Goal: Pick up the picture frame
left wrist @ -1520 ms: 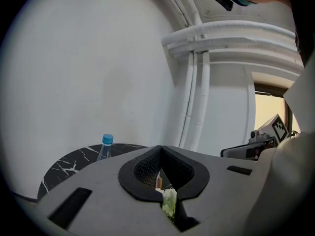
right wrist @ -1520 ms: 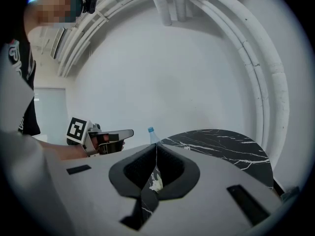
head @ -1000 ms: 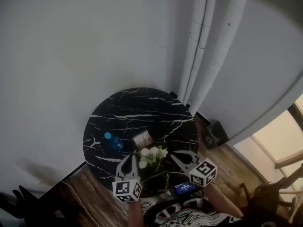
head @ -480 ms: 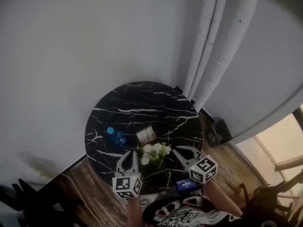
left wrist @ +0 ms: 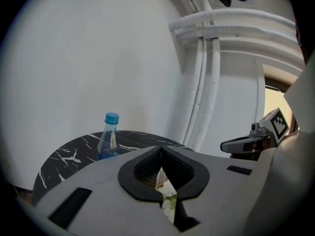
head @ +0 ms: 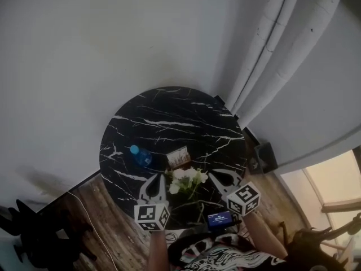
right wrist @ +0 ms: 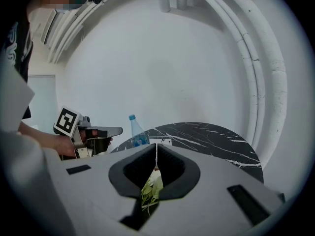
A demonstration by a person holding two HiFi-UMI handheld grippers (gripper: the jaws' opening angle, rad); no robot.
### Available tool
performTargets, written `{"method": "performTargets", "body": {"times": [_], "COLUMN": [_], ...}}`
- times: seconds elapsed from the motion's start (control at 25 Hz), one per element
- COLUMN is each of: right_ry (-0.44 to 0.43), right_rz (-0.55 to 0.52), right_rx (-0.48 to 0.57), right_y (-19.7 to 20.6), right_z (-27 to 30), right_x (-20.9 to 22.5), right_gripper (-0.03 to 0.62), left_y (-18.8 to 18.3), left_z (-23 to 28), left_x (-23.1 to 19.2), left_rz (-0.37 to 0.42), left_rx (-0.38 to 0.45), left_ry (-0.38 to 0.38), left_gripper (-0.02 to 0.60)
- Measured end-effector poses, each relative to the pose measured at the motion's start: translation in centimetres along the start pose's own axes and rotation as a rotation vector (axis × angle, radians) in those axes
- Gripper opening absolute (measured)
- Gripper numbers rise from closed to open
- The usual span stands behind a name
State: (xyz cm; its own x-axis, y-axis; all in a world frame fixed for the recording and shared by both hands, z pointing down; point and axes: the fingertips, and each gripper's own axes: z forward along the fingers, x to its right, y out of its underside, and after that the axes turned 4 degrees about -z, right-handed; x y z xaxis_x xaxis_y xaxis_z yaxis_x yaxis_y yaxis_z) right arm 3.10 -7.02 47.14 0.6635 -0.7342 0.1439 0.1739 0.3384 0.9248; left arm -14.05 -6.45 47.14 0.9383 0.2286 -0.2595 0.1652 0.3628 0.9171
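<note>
The picture frame [head: 179, 157] sits on the black tabletop [head: 169, 117], near a blue bottle [head: 139, 154] and white flowers [head: 186, 179]. The left gripper [head: 155, 178] and right gripper [head: 213, 177] hover either side of the flowers, each with jaws pressed together on nothing.

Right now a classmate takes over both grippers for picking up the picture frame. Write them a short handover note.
Left gripper: shut, empty, over the near edge of the black table, left of the flowers.
Right gripper: shut, empty, right of the flowers.
Picture frame: on the table just beyond the flowers, right of the blue bottle.
Done: nothing; the frame is untouched.
Left to do: open a gripper, reach past the flowers, probably from one side, grip the frame and lift it.
</note>
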Motion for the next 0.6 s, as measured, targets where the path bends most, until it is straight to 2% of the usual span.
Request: {"method": "performTargets", "body": {"times": [0.16,0.36,0.6], "right_ry": [0.004,-0.059,-0.069], "right_rz": [-0.026,0.0,-0.092], "right_rx": [-0.044,-0.096,-0.162], "right_y": [0.7,2.3,3.8], "right_z": [1.8,3.9,6.5], "right_x": [1.2,2.0,3.0], "right_gripper": [0.02,0.02,0.019], "left_y": [1.1,3.2,5.3], "left_z": [1.6,3.7,5.4], "left_x": [-0.8,-1.2,-2.0], "left_rz": [-0.007,-0.005,0.012], "left_rx": [-0.03,-0.085,-0.145], "left_ry": [-0.017,-0.014,-0.033], "left_gripper": [0.014,0.014,0.014]}}
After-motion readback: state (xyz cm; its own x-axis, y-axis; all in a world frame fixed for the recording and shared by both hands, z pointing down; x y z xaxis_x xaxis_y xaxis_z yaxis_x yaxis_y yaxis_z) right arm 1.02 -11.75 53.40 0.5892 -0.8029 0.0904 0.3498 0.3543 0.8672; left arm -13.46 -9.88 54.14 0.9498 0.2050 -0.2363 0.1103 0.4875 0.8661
